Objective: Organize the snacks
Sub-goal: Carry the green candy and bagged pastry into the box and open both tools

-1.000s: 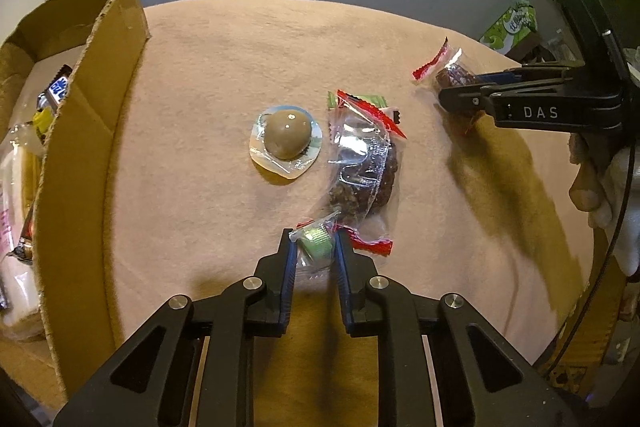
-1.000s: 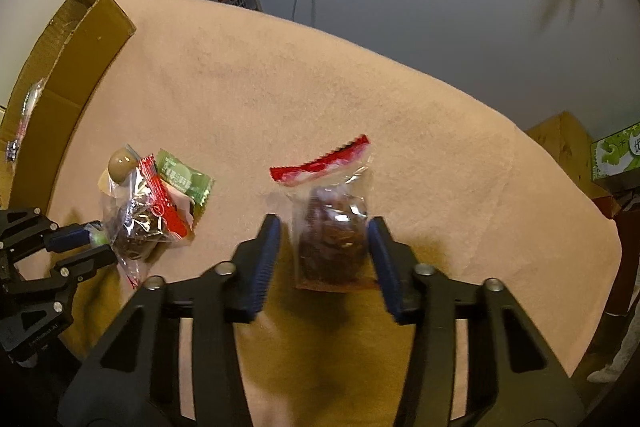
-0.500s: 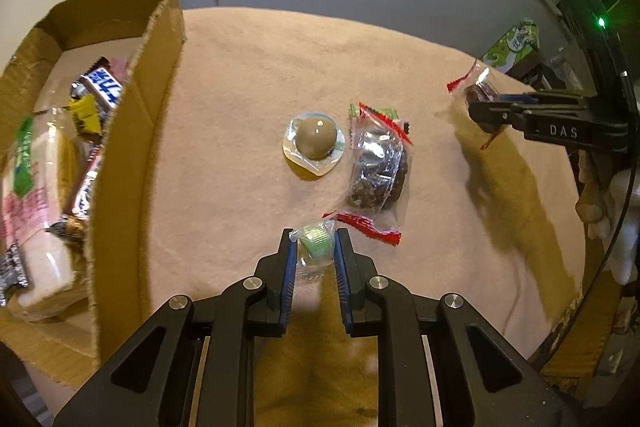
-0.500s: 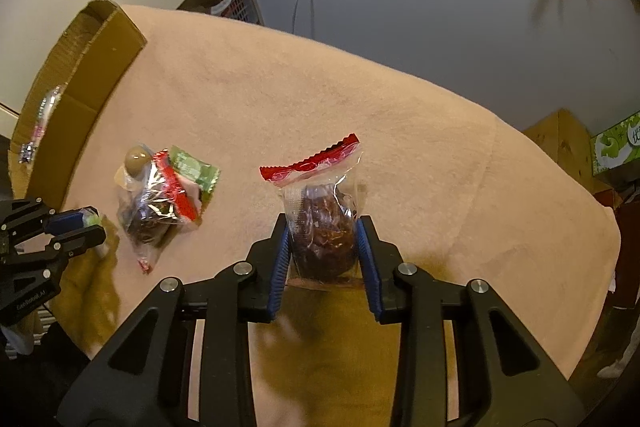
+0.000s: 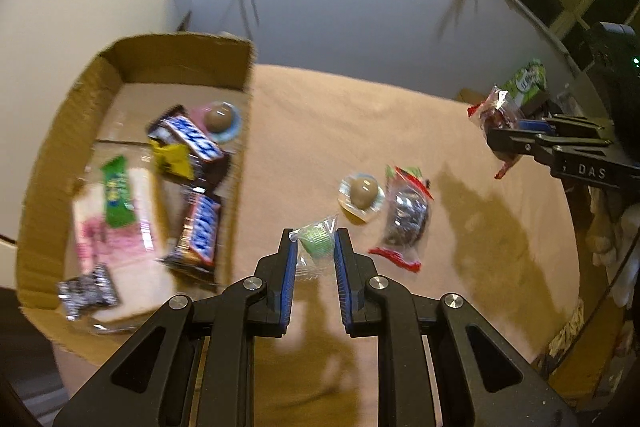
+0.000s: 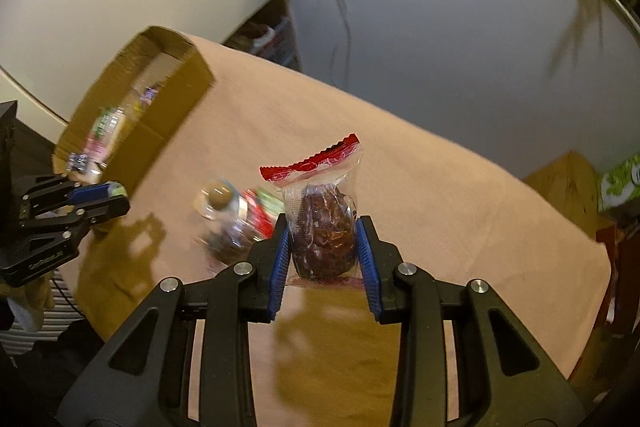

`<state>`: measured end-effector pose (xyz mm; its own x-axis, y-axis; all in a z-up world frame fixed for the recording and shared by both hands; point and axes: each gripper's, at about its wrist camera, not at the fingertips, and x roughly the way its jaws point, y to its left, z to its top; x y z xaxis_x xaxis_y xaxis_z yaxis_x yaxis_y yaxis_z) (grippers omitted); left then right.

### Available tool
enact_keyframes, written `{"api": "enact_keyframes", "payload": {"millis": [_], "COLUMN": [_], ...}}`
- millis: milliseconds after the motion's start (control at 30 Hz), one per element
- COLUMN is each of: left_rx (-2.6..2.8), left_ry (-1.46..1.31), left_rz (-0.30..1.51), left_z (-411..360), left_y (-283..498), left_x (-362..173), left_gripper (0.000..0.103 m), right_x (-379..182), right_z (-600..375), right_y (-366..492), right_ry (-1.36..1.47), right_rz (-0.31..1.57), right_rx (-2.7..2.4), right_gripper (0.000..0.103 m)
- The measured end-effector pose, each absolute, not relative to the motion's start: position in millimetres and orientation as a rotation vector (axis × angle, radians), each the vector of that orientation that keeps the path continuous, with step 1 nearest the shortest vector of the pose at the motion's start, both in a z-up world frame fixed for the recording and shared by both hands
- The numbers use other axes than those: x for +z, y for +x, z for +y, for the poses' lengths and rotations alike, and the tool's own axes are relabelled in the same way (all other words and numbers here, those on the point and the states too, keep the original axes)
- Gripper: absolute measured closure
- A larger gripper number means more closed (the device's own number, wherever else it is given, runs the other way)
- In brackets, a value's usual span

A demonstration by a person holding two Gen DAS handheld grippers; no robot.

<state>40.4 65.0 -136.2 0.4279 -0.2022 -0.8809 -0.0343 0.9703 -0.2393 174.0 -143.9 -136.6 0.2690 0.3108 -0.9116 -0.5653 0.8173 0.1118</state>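
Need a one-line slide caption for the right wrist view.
Right hand-held gripper shut on a red-topped bag of dark snacks above the pink-covered table, cardboard box at far left.

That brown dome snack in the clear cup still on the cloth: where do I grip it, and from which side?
Judging by shape, grip the brown dome snack across its rounded dome, coming straight down from above. Its flat film rim lies flush on the cloth, too thin to pinch. Set the jaws along the line parallel to the dark snack bag, which lies close on its right.

Box left of egg pack, table.
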Motion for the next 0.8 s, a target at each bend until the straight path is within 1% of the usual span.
{"api": "enact_keyframes", "payload": {"millis": [300,800], "left_rx": [-0.010,0.098], "left_ry": [-0.278,-0.320], "left_rz": [1.078,1.053], "left_z": [108,157], "left_y": [32,21], "left_x": [-123,-117], "left_gripper": [0.086,0.086], "right_x": [-109,-105], "right_z": [-76,26], "right_y": [165,154], "right_ry": [-0.307,-0.421], "right_rz": [1.105,1.080], "right_rx": [0.730,0.881], "right_gripper": [0.069,0.069]}}
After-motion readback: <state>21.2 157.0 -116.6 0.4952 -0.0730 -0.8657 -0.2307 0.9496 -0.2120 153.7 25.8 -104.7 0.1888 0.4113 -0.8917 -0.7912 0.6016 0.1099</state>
